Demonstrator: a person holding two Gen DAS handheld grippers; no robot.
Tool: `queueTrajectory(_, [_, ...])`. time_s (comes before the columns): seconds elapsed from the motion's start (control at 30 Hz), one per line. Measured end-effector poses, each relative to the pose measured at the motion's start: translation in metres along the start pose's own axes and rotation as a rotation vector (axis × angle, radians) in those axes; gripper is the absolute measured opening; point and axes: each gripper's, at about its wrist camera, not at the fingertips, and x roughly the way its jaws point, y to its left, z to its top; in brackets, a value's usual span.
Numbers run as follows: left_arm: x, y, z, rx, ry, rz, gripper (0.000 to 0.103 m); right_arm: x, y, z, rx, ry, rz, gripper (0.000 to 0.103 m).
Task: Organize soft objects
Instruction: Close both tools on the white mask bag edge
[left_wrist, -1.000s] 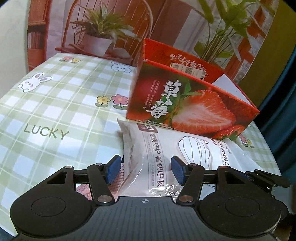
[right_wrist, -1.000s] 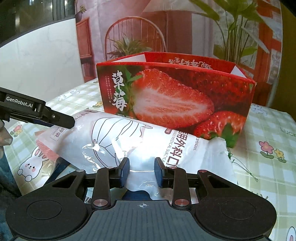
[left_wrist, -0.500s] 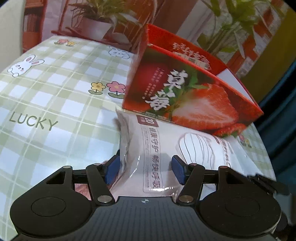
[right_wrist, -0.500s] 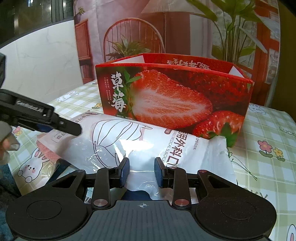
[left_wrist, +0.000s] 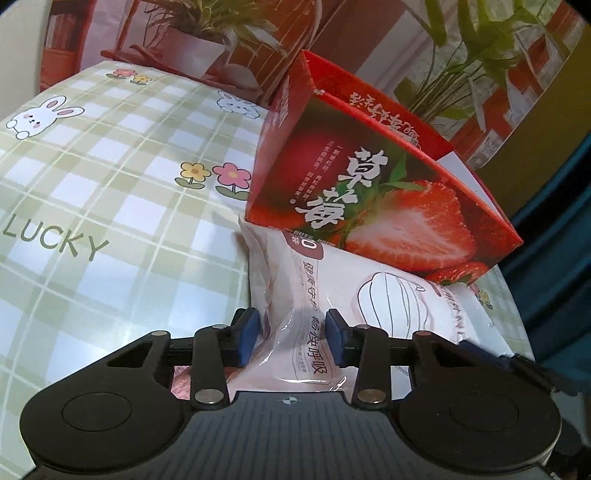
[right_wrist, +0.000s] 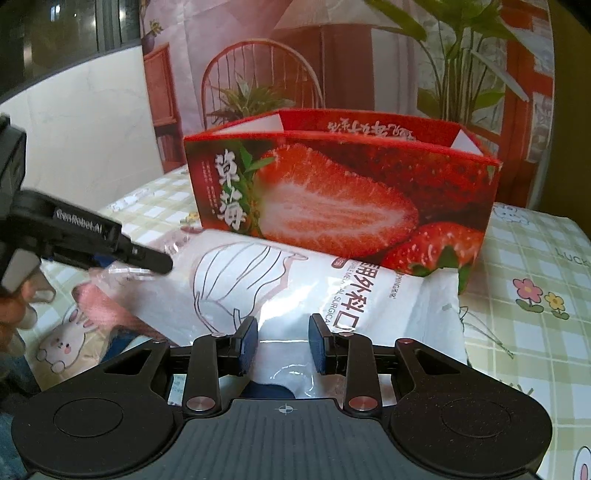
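A red box (right_wrist: 332, 206) printed with a halved strawberry, green leaves and white characters stands on a surface (left_wrist: 110, 192) covered in a pale green and white check, dotted with white rabbits, pink and yellow flowers and the grey-green word LUCKY. Against it lies a white, glossy packet (right_wrist: 332, 295) with a line drawing of a face mask, dark lettering and a brownish-red label. Each black gripper carries blue pads (left_wrist: 248, 334). A pink cloth (right_wrist: 103, 302) shows under the packet.

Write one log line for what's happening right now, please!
left gripper: closing on mask pack end | right gripper: gripping mask pack | strawberry box: behind pack
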Motion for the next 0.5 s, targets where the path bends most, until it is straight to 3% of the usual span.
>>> queueTrajectory(0.3, [0.004, 0.004, -0.005, -0.008, -0.004, -0.005, 0.047, -0.018, -0.027, 0.012, 0.08, -0.121, -0.174, 0.045])
queueTrajectory(0.5, [0.006, 0.008, -0.008, -0.012, -0.009, -0.015, 0.048, -0.019, -0.051, 0.009, 0.166, -0.109, -0.227, 0.046])
